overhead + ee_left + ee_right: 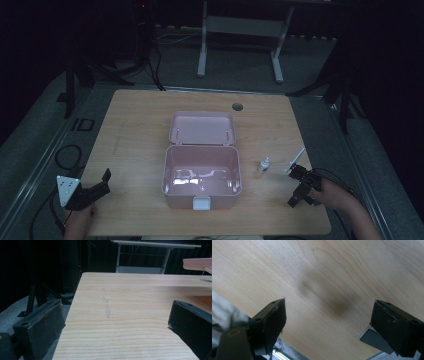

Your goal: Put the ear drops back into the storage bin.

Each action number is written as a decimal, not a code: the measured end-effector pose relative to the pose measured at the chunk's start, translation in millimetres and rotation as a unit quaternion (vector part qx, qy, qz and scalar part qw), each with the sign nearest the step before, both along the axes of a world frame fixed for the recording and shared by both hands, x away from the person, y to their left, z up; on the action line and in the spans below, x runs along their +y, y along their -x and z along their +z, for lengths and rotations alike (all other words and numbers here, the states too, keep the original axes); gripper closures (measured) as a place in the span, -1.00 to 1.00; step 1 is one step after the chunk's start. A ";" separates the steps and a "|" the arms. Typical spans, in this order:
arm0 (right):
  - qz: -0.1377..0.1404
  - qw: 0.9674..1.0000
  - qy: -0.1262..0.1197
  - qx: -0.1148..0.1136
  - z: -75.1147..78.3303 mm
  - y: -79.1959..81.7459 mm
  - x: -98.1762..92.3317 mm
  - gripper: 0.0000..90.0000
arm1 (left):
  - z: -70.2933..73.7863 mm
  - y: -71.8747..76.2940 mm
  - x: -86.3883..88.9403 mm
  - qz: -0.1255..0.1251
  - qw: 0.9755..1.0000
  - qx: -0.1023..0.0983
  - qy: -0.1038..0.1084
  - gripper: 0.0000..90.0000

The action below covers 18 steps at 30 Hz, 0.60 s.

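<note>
This place looks like a recording lab or test studio, not a home. A single wooden worktop [140, 130] with a cable hole [237, 106] stands on grey carpet floor [240, 70]. Around it all is dark, with black stand legs [75, 80] at 10 o'clock and cables [67, 155] on the floor at 8 o'clock. Behind, at 12 o'clock, a white desk frame [240, 30] is standing.

pink box [202, 176] (lid open), wooden table [135, 130]
</note>
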State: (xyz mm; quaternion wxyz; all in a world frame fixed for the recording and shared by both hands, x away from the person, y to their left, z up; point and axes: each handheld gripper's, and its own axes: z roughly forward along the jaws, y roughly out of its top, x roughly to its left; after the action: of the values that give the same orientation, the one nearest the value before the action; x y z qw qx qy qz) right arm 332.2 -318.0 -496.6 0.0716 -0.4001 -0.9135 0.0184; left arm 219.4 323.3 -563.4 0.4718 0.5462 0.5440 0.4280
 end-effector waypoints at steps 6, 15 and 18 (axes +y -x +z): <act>0.006 1.000 0.003 -0.002 1.8 -8.4 3.2 -0.72 | 0.0 0.0 0.0 -0.001 1.000 0.000 0.001 -0.99; 0.000 1.000 -0.008 -0.010 3.4 -23.9 13.5 -0.72 | 0.0 -0.2 0.0 0.000 1.000 0.001 0.001 -0.99; -0.002 1.000 -0.008 -0.015 7.0 -31.2 18.9 -0.72 | 0.0 -0.2 0.0 0.000 1.000 0.001 0.001 -0.99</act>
State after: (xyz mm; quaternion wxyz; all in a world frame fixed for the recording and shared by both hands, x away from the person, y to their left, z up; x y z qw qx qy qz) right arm 363.4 -299.0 -489.7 0.0616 -0.4017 -0.9137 0.0050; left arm 219.6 323.3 -563.4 0.4722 0.5461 0.5447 0.4267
